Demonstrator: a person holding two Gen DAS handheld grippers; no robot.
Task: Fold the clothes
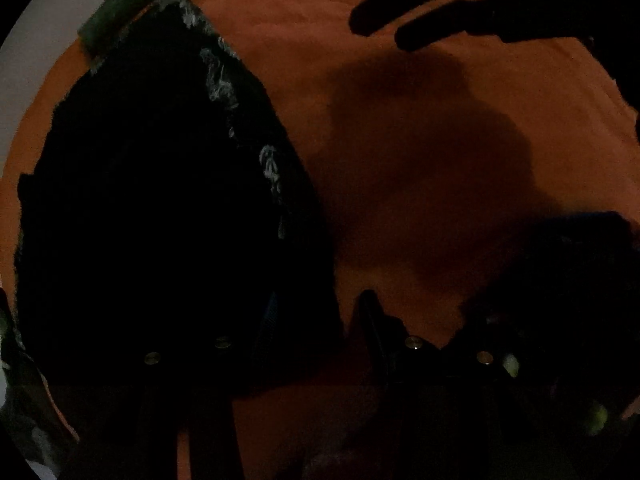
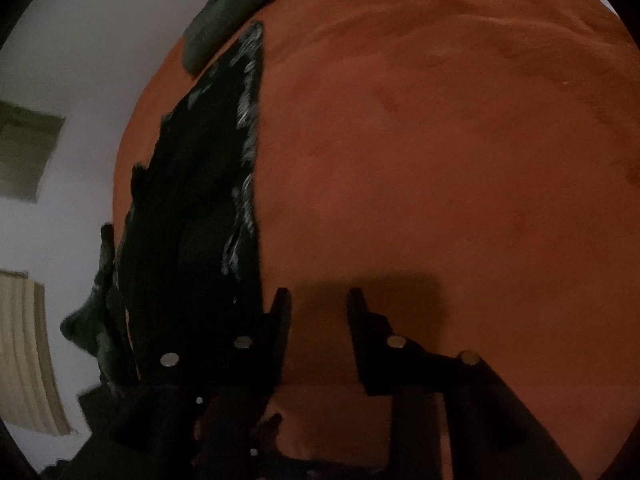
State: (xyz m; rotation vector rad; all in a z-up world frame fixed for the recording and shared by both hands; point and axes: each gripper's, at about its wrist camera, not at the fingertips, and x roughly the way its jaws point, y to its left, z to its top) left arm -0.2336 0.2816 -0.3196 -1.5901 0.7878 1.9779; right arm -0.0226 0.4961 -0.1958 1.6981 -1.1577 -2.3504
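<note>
Fingers of the right gripper [image 2: 316,300] stood parted and empty above soft orange fleece bedding [image 2: 440,140], left gripper [image 1: 320,312] too dark to judge, flat black garment with a white-patterned edge [image 2: 192,200] lay leftward, dark green roll [image 2: 224,20] beyond.

Black garment [image 2: 188,208] with white-patterned edge on an orange cover [image 2: 440,140].

You've got an orange blanket-covered bed [image 2: 440,140] carrying everything, a bit rumpled up around 12 o'clock. A black garment with a whitish print down one edge [image 2: 200,200] lies flat on it from 9 toward 11 o'clock in the right wrist view. Just past its far end, a dark green rolled thing [image 2: 224,16] sits at the bed's edge around 11 o'clock.
</note>
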